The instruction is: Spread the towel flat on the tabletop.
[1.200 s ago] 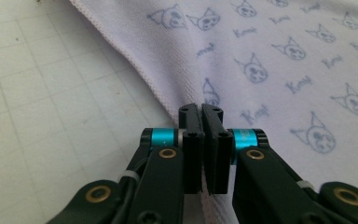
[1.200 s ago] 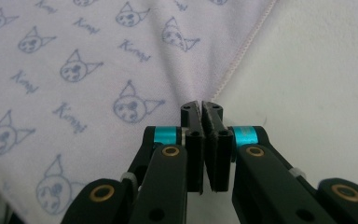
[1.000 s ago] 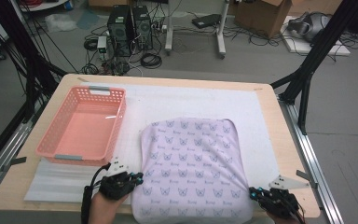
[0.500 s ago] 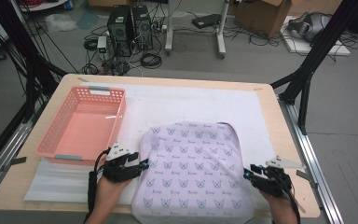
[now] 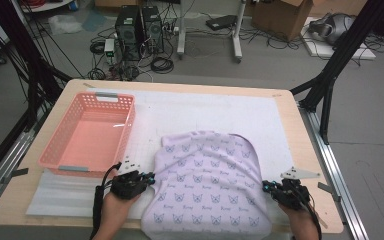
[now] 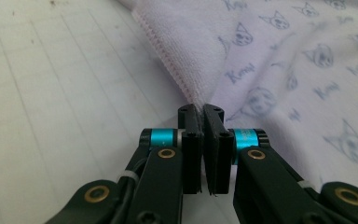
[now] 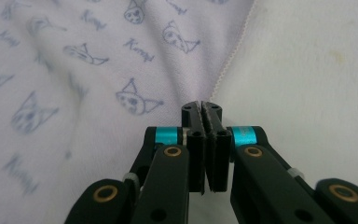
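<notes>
The left tool (image 5: 147, 178) is pressed together on the hemmed left edge of the towel (image 5: 210, 185). In the left gripper view the stitched border runs straight into its closed jaws, which have just been closing, and the cloth rises in a small peak at the pinch. The right tool (image 5: 269, 187) is likewise pressed together on the opposite edge. The right gripper view shows the scalloped hem (image 7: 228, 60) drawn into its tips, which have also just been closing, with the printed cloth falling away to that tool's left.

The towel lies spread between the two tools on the white mat (image 5: 205, 112) that covers the counter (image 5: 285, 100). Its far end is already bunched and curved well ahead of the tools, and its near end hangs over the counter's front edge. The pink basket (image 5: 60, 155) sits beyond the left tool, apart from the cloth.

The towel looks soft, light and limp. It will probably sag and crease between the grips rather than hold any shape, and its terry surface should give the pads good friction. The hem is likely the best place to hold it, since it is thicker and firmer than the body of the cloth. Matching points on both sides should keep a lift or fold even.
</notes>
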`<action>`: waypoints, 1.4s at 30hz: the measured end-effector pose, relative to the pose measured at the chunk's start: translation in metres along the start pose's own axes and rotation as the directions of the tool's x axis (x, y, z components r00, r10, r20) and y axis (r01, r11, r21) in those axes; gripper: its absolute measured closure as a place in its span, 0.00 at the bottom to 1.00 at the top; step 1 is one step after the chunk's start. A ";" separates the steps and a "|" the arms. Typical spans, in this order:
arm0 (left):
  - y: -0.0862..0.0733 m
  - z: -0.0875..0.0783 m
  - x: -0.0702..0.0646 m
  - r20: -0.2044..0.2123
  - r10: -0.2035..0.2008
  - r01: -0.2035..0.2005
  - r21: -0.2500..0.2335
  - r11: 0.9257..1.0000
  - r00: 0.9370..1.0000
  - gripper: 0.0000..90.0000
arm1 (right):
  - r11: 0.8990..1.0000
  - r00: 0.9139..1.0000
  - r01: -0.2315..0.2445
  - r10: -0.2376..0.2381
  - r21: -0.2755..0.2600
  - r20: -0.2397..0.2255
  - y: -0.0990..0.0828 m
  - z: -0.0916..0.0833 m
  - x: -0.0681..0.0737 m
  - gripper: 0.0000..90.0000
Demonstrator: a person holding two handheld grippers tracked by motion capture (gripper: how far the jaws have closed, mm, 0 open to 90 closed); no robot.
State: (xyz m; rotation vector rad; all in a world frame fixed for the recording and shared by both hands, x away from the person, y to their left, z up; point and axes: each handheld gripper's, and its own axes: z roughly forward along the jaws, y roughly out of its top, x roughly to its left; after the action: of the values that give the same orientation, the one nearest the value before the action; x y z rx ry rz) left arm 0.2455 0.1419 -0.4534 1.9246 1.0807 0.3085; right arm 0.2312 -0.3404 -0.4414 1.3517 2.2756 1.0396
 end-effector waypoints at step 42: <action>0.016 0.015 -0.022 0.093 0.068 -0.071 0.025 0.997 0.993 0.94 | 1.000 1.000 -0.024 0.024 0.003 -0.010 0.009 0.002 -0.012 0.96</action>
State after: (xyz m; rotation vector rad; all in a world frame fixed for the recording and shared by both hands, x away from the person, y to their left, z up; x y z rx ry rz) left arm 0.2507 0.1124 -0.4456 1.9849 0.9641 0.2414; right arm 0.2444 -0.3471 -0.4376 1.3814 2.2740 1.0531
